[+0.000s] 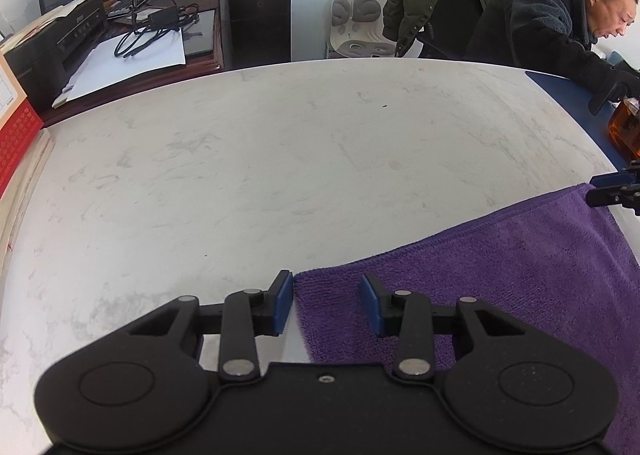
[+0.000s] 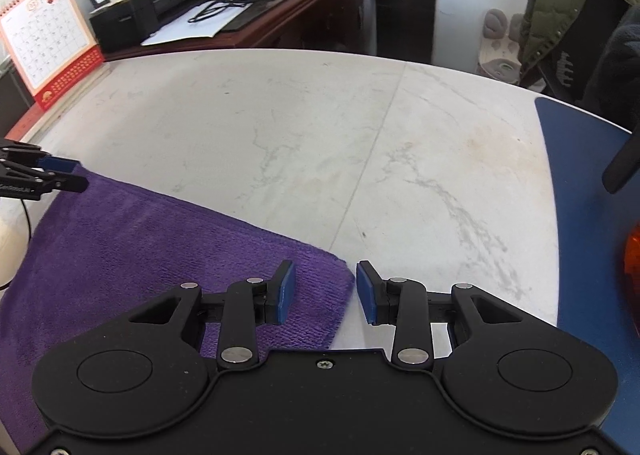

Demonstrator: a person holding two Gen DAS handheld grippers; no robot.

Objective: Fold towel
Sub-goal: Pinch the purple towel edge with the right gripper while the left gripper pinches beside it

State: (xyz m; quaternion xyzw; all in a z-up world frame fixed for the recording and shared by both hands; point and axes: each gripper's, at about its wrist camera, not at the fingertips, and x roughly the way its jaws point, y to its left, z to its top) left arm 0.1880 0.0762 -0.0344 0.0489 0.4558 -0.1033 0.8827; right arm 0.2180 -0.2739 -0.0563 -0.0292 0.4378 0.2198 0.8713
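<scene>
- Clearly, the purple towel (image 1: 500,275) lay flat on the pale marble-patterned table (image 1: 260,159), at the side of the table near the cameras, and its far edge ran between the two grippers.
- It looked soft, light and limp, with a thick pile. I judged that it would sag and drape when lifted, that it would not slip easily between the pads, and that nothing in it could break.
- The best places to hold it seemed to be the two far corners, so that the edge stays stretched during the fold.
- The left gripper (image 1: 327,305) stood over the far left corner with its fingers apart, the corner between the blue pads but not pinched.
- The right gripper (image 2: 325,291) stood over the far right corner in the same way, fingers apart and not pressing on the cloth.
- Only the left wrist view showed a person in a dark jacket (image 1: 560,27) who leaned over a blue mat (image 1: 568,95).
- Only the right wrist view showed the whole desk calendar (image 2: 48,39) and a seam (image 2: 372,151) across the table.
</scene>
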